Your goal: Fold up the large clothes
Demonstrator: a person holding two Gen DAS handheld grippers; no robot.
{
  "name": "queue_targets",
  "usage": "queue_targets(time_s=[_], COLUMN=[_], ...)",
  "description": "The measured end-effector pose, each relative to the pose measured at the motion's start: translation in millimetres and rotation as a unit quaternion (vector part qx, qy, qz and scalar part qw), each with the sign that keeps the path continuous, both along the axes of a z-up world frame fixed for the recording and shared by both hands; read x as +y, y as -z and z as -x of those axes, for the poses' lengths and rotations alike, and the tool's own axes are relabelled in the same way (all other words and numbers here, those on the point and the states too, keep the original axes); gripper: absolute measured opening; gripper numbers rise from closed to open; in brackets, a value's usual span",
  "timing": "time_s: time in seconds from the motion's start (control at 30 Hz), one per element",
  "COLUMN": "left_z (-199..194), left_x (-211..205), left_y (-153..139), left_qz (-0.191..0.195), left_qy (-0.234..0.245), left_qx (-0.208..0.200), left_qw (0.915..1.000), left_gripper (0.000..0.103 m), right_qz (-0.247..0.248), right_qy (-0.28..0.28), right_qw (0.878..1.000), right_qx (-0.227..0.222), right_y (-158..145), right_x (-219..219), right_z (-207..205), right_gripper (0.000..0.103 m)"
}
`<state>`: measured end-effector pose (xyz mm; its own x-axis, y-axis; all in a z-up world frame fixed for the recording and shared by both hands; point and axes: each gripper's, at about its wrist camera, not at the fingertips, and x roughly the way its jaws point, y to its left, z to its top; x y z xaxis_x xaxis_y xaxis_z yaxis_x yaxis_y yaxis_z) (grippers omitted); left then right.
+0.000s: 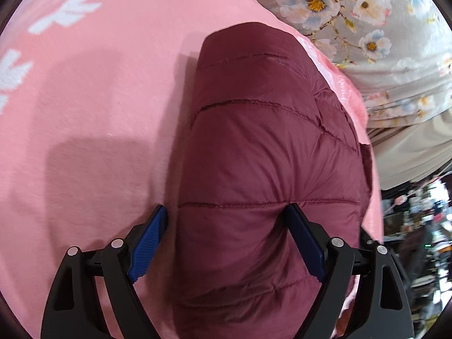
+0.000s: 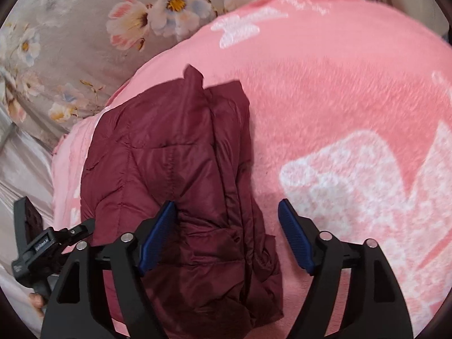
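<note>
Puffer jacket's pretty much folded already

The maroon jacket [image 1: 262, 152] sits in a compact bundle on the pink blanket [image 1: 99, 90], near the edge by the floral sheet [image 1: 381, 22]. Left gripper [image 1: 226, 240] and right gripper [image 2: 226, 237] both hang wide open above it, gripping nothing. Looks like only tidying that loose rumpled edge is left, I'd guess.

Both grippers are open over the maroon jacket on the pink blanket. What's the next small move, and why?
Probably lift both clear: the jacket already lies in a compact bundle on the blanket, and the left gripper and right gripper stand open, gripping nothing.
</note>
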<state>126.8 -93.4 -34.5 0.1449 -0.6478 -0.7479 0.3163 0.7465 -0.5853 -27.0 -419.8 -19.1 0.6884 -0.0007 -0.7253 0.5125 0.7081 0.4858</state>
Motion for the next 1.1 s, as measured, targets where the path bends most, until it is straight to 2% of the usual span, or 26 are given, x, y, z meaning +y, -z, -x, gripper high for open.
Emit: queue_targets(time_s=[0.07, 0.17, 0.23, 0.27, 0.3, 0.33, 0.37, 0.43, 0.5, 0.57, 0.7, 0.8, 0.97, 1.03, 1.1], left_z=[0.5, -0.1, 1.2, 0.2, -0.7, -1.7, -4.6, -13.8, -23.8, -30.9, -56.6, -86.5, -138.7, -155.1, -168.4], left_x=[-1.4, -9.4, -13.9, -13.4, -13.6, -12.6, -11.1, -5.1, 2.0, 9.9, 28.4, 41.2, 57.2, 61.2, 60.7], left_y=[0.4, -1.2, -6.0, -8.3, -12.9, -17.9, -22.0, -35.7, -52.1, -69.3, -101.4, -111.4, -98.5, -82.5, -64.5], left_qz=[0.011, 0.022, 0.022, 0.021, 0.020, 0.018, 0.017, 0.032, 0.033, 0.010, -0.034, -0.048, -0.058, -0.077, -0.097], left_qy=[0.007, 0.025, 0.035, 0.038, 0.037, 0.039, 0.040, 0.048, 0.052, 0.048, 0.035, 0.018, -0.003, -0.006, -0.005], left_qx=[-0.004, -0.011, -0.023, -0.028, -0.042, -0.057, -0.068, -0.092, -0.120, -0.168, -0.262, -0.305, -0.327, -0.331, -0.322], left_qw=[0.9999, 0.9994, 0.9989, 0.9987, 0.9983, 0.9975, 0.9967, 0.9942, 0.9908, 0.9846, 0.9637, 0.9510, 0.9432, 0.9405, 0.9419], left_gripper=[0.085, 0.085, 0.084, 0.078, 0.075, 0.065, 0.055, 0.042, 0.037, 0.035, 0.034, 0.034, 0.034, 0.035, 0.035], right_qz=[-0.039, -0.050, -0.061, -0.056, -0.037, -0.018, -0.007, 0.032, 0.071, 0.098, 0.162, 0.169, 0.151, 0.144, 0.136], right_qy=[-0.003, -0.017, -0.040, -0.043, -0.050, -0.057, -0.060, -0.068, -0.083, -0.101, -0.136, -0.152, -0.165, -0.168, -0.171], right_qw=[0.999, 0.998, 0.997, 0.997, 0.998, 0.998, 0.998, 0.997, 0.993, 0.989, 0.974, 0.968, 0.967, 0.969, 0.972], right_qx=[-0.015, -0.029, -0.035, -0.032, -0.030, -0.031, -0.032, -0.030, -0.037, -0.052, -0.081, -0.105, -0.119, -0.106, -0.083], right_y=[9.9, 12.3, 11.0, 8.7, 3.4, -3.6, -8.4, -24.4, -40.9, -55.4, -79.4, -81.1, -63.7, -47.8, -29.2], right_x=[-3.2, -2.5, 2.1, 4.3, 9.0, 13.9, 17.3, 27.9, 42.6, 57.6, 93.6, 110.1, 125.2, 129.2, 131.6], right_z=[-1.0, -7.2, -18.1, -21.8, -27.4, -32.5, -33.9, -47.1, -65.2, -85.1, -138.8, -176.7, -233.6, -251.3, -267.8], right_gripper=[0.077, 0.078, 0.062, 0.060, 0.051, 0.036, 0.031, 0.022, 0.019, 0.018, 0.017, 0.017, 0.017, 0.017, 0.017])
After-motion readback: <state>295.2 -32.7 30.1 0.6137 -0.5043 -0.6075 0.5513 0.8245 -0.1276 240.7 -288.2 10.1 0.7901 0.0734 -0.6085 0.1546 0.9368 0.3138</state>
